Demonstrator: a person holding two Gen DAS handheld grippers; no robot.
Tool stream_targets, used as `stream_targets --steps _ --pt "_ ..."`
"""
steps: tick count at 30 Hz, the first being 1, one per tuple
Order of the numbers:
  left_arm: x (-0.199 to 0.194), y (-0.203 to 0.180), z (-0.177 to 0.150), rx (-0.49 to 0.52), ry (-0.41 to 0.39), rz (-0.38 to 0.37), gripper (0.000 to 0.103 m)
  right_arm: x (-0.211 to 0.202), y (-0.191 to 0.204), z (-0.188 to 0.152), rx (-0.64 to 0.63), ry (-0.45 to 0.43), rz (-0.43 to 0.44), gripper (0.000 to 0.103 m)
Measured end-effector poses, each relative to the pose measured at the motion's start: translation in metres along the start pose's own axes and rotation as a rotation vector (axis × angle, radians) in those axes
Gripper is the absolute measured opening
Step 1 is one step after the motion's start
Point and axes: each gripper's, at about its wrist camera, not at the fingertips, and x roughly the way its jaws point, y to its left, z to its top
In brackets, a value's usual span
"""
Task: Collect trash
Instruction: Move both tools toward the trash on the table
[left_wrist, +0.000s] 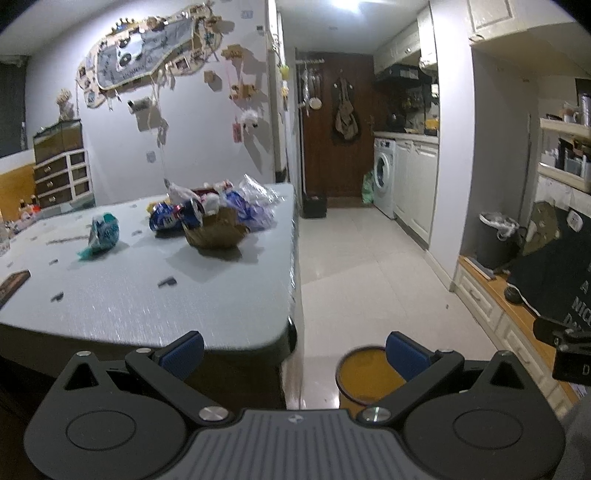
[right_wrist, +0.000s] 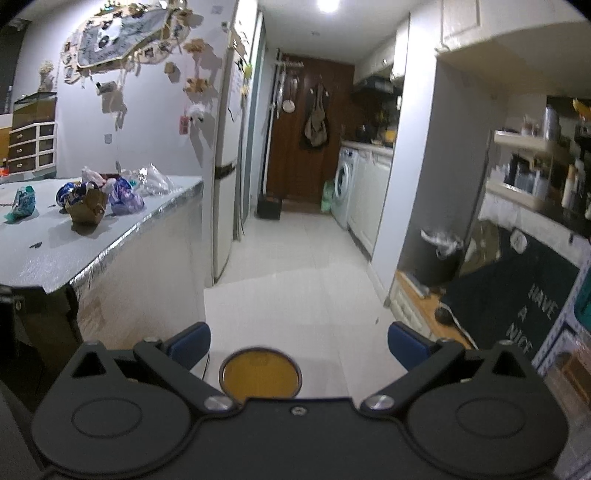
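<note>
Evidently the table (left_wrist: 155, 295) serves as the gathering place: its litter sits bunched toward the far edge, well apart from both tools. Below, on the floor, stands an orange bin (right_wrist: 259, 372), seemingly empty, likely placed to receive drops. A brown paper box (left_wrist: 214, 230) holds crumpled wrappers, with a teal packet (left_wrist: 103, 230) lying nearby. Left gripper (left_wrist: 294, 352) and right gripper (right_wrist: 298, 345) gape wide, holding nothing.

Open tiled floor (right_wrist: 295, 266) between table (right_wrist: 110, 236) and cabinets (right_wrist: 410, 314); bin (right_wrist: 258, 373) below.
</note>
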Motion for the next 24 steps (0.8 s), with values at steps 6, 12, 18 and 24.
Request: stream_targets --steps 6,12,18,24 --pt "0.02 0.014 0.019 0.012 -0.039 0.032 0.103 0.022 0.001 0.025 0.028 -0.043 0.072 0.103" --pt "0.043 0.043 0.046 0.018 -0.055 0.051 0.103 0.057 0.014 0.057 0.029 -0.086 0.165 0.103" --pt "0.07 0.085 0.075 0.017 -0.068 0.142 0.103 0.094 0.044 0.095 -0.01 -0.125 0.305 0.103" --pt "0.099 0.134 0.1 -0.015 -0.029 0.159 0.103 0.127 0.086 0.134 -0.063 -0.188 0.438 0.103"
